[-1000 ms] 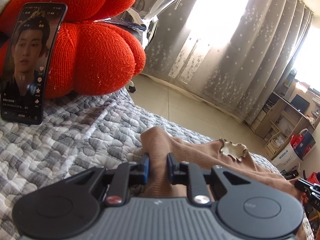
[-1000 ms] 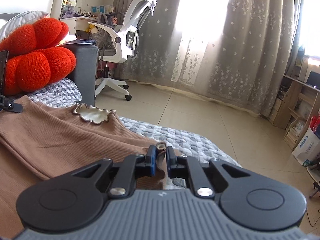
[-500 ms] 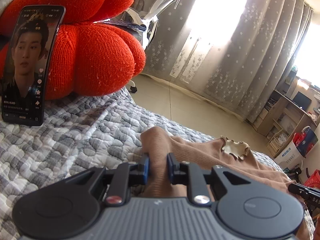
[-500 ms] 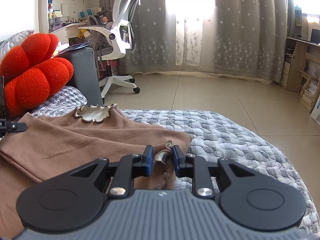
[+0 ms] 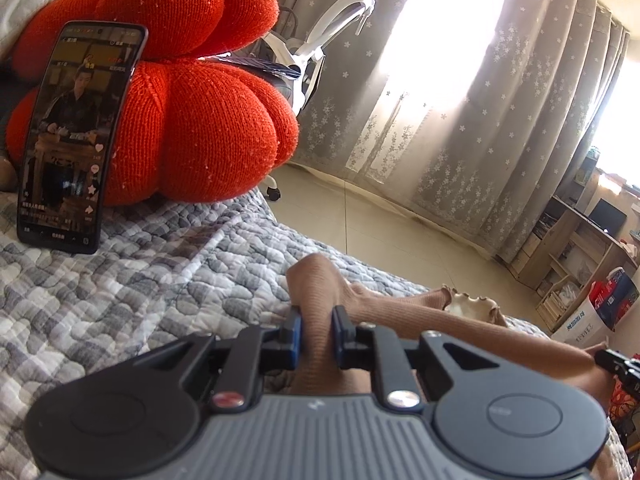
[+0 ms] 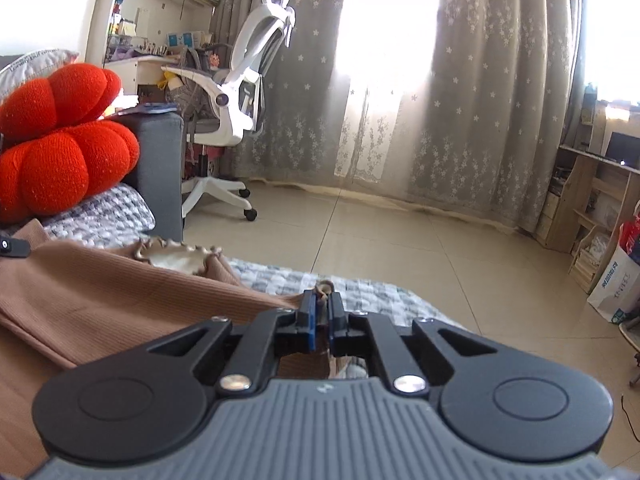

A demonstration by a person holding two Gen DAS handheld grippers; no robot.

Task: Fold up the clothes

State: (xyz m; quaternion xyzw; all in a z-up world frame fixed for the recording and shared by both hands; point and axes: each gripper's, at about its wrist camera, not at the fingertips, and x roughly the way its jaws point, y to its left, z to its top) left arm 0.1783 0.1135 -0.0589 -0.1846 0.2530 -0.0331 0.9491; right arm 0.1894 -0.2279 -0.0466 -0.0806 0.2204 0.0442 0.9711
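Brown garment on the quilt: both grippers' jaws pinch it, the right's having just closed.

At lower centre we see our right gripper, just closed, pinching the brown top's edge over the bed.

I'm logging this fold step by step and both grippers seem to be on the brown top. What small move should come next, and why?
Probably lift both ends a little together. The left gripper is shut on a thick bunch of the brown top; the right gripper has just closed on a thin frilled edge. The top lies slack and creased on the quilt, so lifting should tauten it for folding.
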